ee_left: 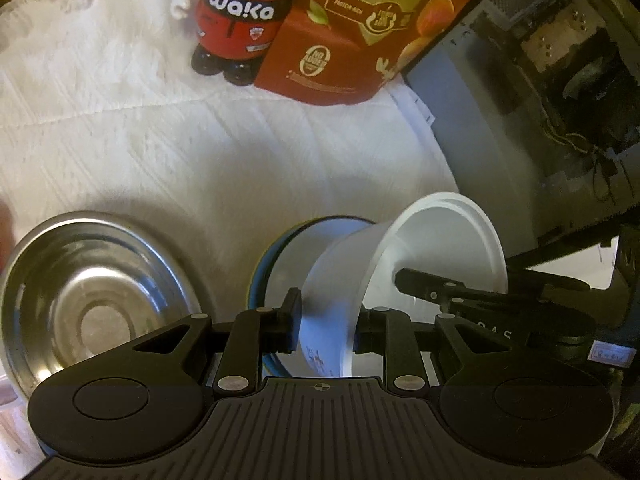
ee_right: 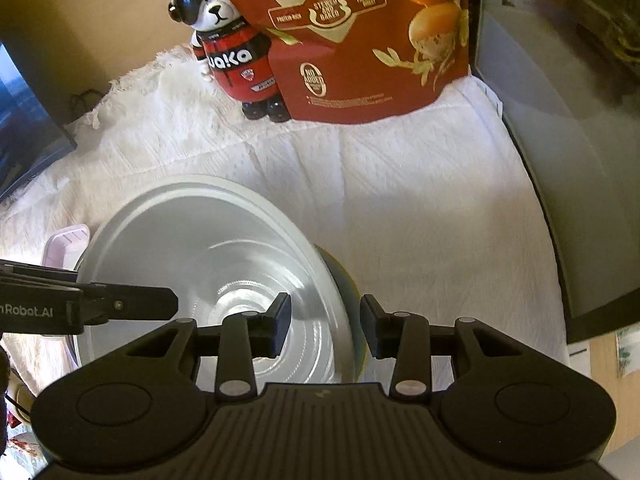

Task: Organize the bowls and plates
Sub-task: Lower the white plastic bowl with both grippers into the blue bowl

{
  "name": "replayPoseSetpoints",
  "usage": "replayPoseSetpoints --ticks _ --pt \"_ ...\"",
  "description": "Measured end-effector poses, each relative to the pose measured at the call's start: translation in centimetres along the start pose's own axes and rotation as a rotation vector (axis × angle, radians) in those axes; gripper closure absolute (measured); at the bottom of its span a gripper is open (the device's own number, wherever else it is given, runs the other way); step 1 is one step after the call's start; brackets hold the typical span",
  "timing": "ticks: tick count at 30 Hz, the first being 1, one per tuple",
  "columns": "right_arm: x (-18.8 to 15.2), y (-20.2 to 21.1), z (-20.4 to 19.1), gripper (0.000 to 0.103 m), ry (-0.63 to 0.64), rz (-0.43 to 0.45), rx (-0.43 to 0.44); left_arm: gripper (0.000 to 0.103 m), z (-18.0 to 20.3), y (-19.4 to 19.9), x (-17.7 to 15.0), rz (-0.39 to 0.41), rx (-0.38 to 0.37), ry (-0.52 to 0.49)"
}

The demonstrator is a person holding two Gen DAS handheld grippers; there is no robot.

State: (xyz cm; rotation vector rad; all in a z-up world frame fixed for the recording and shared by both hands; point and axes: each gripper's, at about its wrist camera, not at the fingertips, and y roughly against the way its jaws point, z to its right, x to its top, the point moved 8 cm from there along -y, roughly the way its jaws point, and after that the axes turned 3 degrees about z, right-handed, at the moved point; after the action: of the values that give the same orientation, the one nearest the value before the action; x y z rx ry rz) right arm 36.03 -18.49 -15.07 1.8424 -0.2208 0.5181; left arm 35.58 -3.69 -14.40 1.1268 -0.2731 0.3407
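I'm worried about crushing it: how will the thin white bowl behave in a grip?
The white bowl looks thin-walled and translucent, so it is probably light and somewhat flexible where the left gripper pinches its wall. Its smooth plastic may slip; held tilted, it could pivot.

White bowl (ee_left: 400,264) hides most of the blue-rimmed bowl (ee_left: 276,256); egg box (ee_right: 360,40) cut off above.

My table wears a white textured cloth (ee_right: 420,208) with a fringed edge. At its back stand a panda figurine (ee_right: 230,44) and a red egg box (ee_right: 360,60). Beside them rises a dark computer case (ee_left: 560,100); warm light falls across it all.
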Motion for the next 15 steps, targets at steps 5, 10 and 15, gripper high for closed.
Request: replayPoseSetpoints --ticks 5,10,15 --pt "0.5 -0.3 0.1 0.064 -0.007 0.008 0.018 0.078 -0.2 -0.9 0.6 0.013 0.010 0.016" --pt "0.8 -0.3 -0.5 0.064 -0.004 0.017 0.051 0.076 -0.4 -1.1 1.2 0.022 -0.001 0.044" --pt "1.2 -0.5 -0.7 0.064 0.020 0.022 0.050 0.078 -0.2 -1.2 1.5 0.026 0.010 0.036"
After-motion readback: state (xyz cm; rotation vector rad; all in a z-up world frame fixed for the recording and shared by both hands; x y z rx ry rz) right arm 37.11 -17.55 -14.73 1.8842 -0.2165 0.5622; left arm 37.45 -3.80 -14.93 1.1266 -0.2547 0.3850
